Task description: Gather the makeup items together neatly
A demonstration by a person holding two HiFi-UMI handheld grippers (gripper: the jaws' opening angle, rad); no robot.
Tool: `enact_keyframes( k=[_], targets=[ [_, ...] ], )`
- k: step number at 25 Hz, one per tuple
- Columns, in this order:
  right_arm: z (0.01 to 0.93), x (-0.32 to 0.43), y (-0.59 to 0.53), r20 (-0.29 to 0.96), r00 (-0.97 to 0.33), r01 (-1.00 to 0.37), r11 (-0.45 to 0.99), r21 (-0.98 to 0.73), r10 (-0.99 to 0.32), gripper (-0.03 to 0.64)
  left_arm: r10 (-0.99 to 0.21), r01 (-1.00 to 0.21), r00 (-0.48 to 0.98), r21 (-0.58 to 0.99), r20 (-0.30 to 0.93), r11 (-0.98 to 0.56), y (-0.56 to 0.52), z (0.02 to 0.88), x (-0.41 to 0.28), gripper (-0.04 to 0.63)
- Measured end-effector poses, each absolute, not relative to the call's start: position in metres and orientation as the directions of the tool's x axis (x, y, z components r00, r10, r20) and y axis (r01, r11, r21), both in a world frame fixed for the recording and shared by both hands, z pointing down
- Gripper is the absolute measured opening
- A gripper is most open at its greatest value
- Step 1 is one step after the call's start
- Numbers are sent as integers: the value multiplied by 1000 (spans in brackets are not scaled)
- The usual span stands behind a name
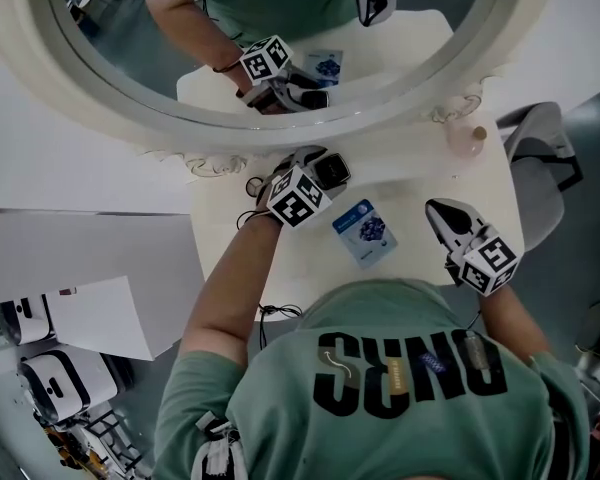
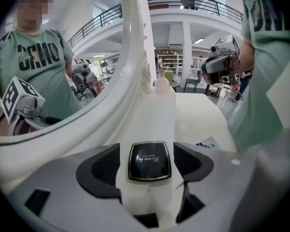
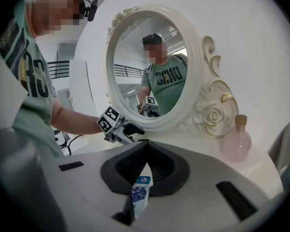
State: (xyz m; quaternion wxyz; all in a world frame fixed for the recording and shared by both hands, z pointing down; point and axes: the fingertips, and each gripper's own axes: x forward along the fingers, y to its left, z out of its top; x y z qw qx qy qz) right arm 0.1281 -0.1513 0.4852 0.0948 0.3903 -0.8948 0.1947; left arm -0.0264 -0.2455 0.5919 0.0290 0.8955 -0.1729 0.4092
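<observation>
- On the white vanity table [image 1: 420, 188], a glossy black compact [image 2: 150, 161] lies flat near the foot of the mirror. It is square with rounded corners and a thin gold rim.
- Left gripper [image 1: 325, 168]: jaws apart, one on each side of the compact. The left gripper view shows a narrow gap at both sides, so nothing is clamped.
- Right gripper [image 3: 146, 145]: jaws together at the tips, with nothing between them. It hovers over the right part of the table, apart from the other items.
- A flat rectangular sachet [image 1: 365, 231] lies near the middle of the table, between the two grippers. It has a smooth white and blue face with a dark blue flower-like print. In the right gripper view part of it shows through the opening behind the closed tips.
- A pale pink bottle [image 1: 467, 140] with a round body, narrow neck and tan stopper stands upright at the back right, just beside the mirror frame.
- The oval mirror [image 1: 280, 28] has a cream frame with moulded scrolls and a rose relief. Its glass reflects the person, the left gripper and the sachet.
- A grey chair [image 1: 540, 158] stands just beside the right end of the table, and a thin dark cable [image 1: 270, 313] hangs at its front edge.
- Writing: gold script on the compact lid, too fine to read; large black letters on the person's green shirt.
</observation>
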Motion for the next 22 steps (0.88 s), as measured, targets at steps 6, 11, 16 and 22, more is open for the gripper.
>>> enact_keyframes(
  k=[6, 11, 16, 22],
  targets=[
    [474, 120, -141, 298, -700, -714, 648, -266, -649, -5, -287, -316, 669, -87, 685, -945, -198, 555, -13, 341],
    [474, 112, -127, 288, -726, -687, 679, -260, -624, -5, -259, -325, 683, -33, 683, -945, -151, 567, -5, 341],
    [482, 110, -111, 308, -739, -672, 689, -271, -599, -6, -226, -362, 675, 48, 703, -931, -115, 598, 1, 341],
    [487, 116, -102, 325, -736, -673, 689, -268, -594, -5, -203, -390, 652, 94, 731, -916, -96, 631, 12, 342]
  ],
)
